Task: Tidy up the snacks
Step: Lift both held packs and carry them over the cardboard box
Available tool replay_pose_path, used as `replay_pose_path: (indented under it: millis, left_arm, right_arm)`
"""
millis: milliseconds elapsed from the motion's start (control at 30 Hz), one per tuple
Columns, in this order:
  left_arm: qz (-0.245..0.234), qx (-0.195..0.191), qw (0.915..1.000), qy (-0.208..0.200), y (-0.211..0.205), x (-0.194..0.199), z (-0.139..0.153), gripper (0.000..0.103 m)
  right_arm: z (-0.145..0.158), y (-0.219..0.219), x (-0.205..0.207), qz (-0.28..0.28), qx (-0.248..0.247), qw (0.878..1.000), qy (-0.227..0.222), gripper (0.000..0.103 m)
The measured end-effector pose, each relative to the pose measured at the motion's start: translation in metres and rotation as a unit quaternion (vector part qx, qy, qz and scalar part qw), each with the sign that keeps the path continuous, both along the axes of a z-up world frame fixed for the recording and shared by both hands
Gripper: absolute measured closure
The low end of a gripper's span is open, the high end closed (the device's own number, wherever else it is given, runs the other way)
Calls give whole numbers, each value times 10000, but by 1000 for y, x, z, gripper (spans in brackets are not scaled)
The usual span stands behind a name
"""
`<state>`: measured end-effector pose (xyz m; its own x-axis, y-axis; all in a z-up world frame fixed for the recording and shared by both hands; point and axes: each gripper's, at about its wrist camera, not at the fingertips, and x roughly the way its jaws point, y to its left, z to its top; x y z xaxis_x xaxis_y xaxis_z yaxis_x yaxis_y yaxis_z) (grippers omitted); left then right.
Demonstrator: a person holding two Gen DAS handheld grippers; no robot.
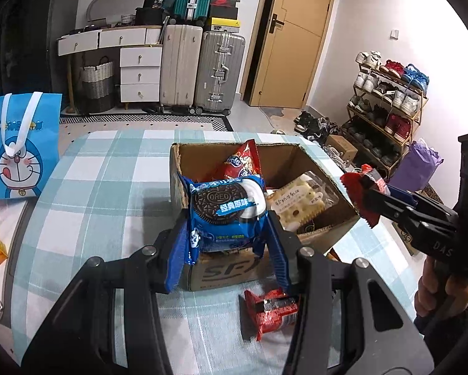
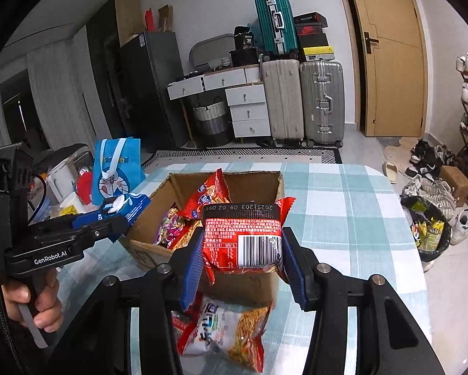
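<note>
My left gripper (image 1: 227,234) is shut on a blue Oreo pack (image 1: 226,209) and holds it above the near wall of the open cardboard box (image 1: 179,168). It also shows in the right wrist view (image 2: 121,215), at the box's left edge. My right gripper (image 2: 241,250) is shut on a red snack pack (image 2: 245,237), barcode side facing me, over the box's near side (image 2: 146,251). It shows at the right in the left wrist view (image 1: 366,193). The box holds a red chip bag (image 1: 241,162) and a cracker pack (image 1: 299,203).
A red snack pack (image 1: 270,311) lies on the checked tablecloth (image 1: 87,193) in front of the box. A noodle-snack bag (image 2: 224,334) lies below my right gripper. A blue Doraemon bag (image 1: 21,143) stands at the table's left. Suitcases, drawers and a shoe rack stand behind.
</note>
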<state>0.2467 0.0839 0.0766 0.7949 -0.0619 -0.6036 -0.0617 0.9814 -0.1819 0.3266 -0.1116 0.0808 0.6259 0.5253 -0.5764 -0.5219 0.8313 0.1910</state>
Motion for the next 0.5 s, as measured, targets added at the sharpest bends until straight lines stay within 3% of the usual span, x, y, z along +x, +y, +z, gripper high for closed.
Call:
replay_pose_path:
  millis: [500]
  left_arm:
    - [-154,151,9997,83,-7,37,-10,59]
  right_arm:
    - [-8,17,29,5,-56,10000,2,55]
